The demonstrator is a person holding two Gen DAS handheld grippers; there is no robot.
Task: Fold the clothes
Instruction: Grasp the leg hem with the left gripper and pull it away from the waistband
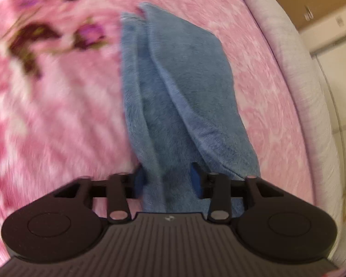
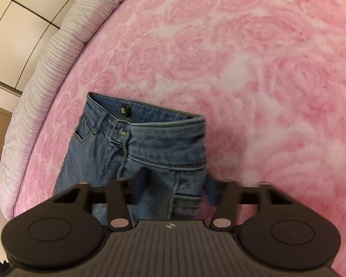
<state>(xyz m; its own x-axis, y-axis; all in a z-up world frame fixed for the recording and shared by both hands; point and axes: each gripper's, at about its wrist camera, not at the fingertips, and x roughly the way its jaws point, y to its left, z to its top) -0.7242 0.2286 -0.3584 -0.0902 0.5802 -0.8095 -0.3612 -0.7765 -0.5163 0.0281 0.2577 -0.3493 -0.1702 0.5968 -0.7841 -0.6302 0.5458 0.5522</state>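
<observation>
Nearest in the left wrist view, the left gripper [image 1: 170, 182] clamps its blue-padded fingers [image 1: 196, 180] on a bunched part of the pair of faded blue denim jeans [image 1: 173, 87]; from there the fabric runs away in two long lapped folds across the fluffy pink rose-patterned blanket [image 1: 57, 115]. In the right wrist view, the right gripper [image 2: 175, 189] has its fingers on either side of the hip area of the jeans [image 2: 149, 143], seemingly pinching it, though blur makes the contact hard to confirm. Beyond, the waistband stands open with its dark inner label, fly and front pocket showing. By my judgement the fold is midway: the legs look doubled lengthwise, but the garment is held up, not yet laid flat or folded crosswise. Farthest, the ribbed pale mattress edge [image 2: 46, 69] borders the blanket.
</observation>
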